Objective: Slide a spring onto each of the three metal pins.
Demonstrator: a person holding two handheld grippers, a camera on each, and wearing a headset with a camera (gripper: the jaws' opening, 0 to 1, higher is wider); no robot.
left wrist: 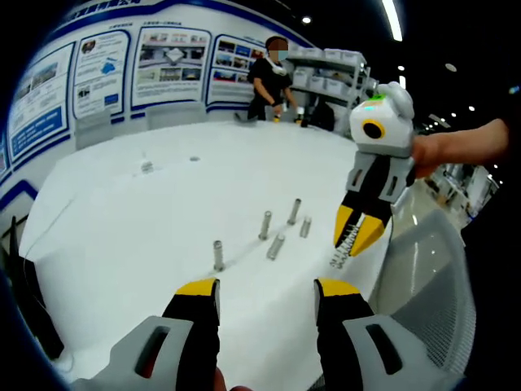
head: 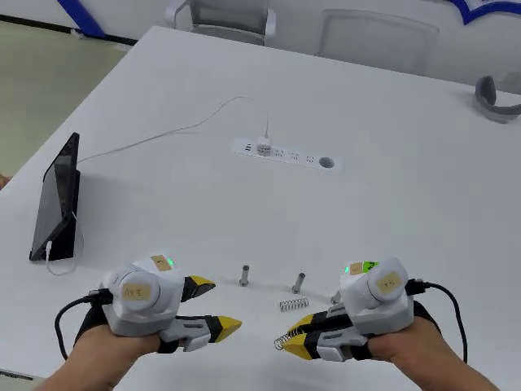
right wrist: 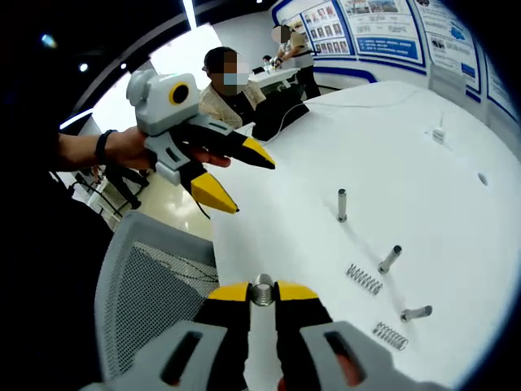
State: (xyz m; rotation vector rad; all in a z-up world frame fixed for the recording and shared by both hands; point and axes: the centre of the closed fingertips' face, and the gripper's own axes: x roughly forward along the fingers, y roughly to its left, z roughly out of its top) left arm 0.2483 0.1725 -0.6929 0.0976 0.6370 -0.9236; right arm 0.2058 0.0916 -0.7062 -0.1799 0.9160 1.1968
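The right gripper (head: 286,336) clamps a spring (right wrist: 261,291) end-forward for threading; the left gripper (head: 226,305), jaws apart, hovers near the upright pin (head: 244,275).

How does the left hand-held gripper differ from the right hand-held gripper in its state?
The left hand-held gripper has its jaws apart; the right hand-held gripper has them closed. The left one holds nothing; the right one grips a spring. Both have yellow tips and are above the white table.

A grey chair (head: 221,18) stands beyond the white workbench (head: 391,122); blue-framed posters (left wrist: 171,57) hang behind.
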